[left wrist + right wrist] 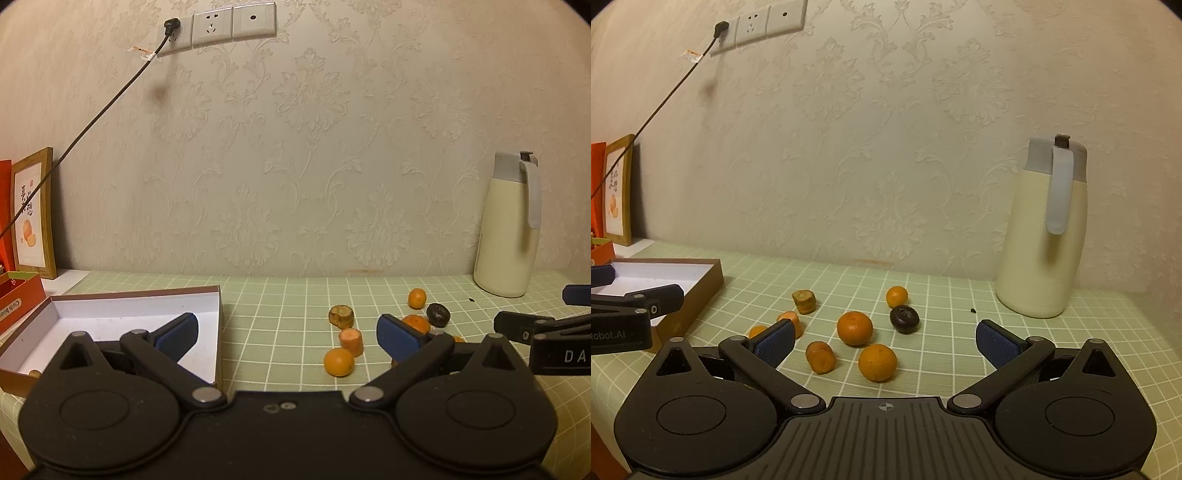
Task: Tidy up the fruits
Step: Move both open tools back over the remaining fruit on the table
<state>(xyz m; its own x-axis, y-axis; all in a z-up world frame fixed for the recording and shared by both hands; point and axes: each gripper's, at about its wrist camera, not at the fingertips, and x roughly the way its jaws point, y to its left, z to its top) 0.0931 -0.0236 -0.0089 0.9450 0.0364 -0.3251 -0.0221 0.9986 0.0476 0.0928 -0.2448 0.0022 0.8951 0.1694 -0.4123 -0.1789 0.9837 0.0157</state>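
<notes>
While both tools hover low over the green checked tablecloth (942,295), the right gripper (884,341) is spread wide and holds nothing, and the left gripper (287,334) is likewise released and empty. Between and just ahead of the right one's fingers lie 2 oranges (854,328), with a carrot piece (820,356) by its left finger and a dark fruit (904,319) beyond. A smaller orange (897,296) sits farther ahead. Bare cloth stretches from the fruit to the wall. The cream jug (1042,236) stands ahead to the right, well apart from the fruit. The open box (122,321) sits under the left gripper's left finger, its right edge near the gap between the fingers, its white floor mostly bare.
</notes>
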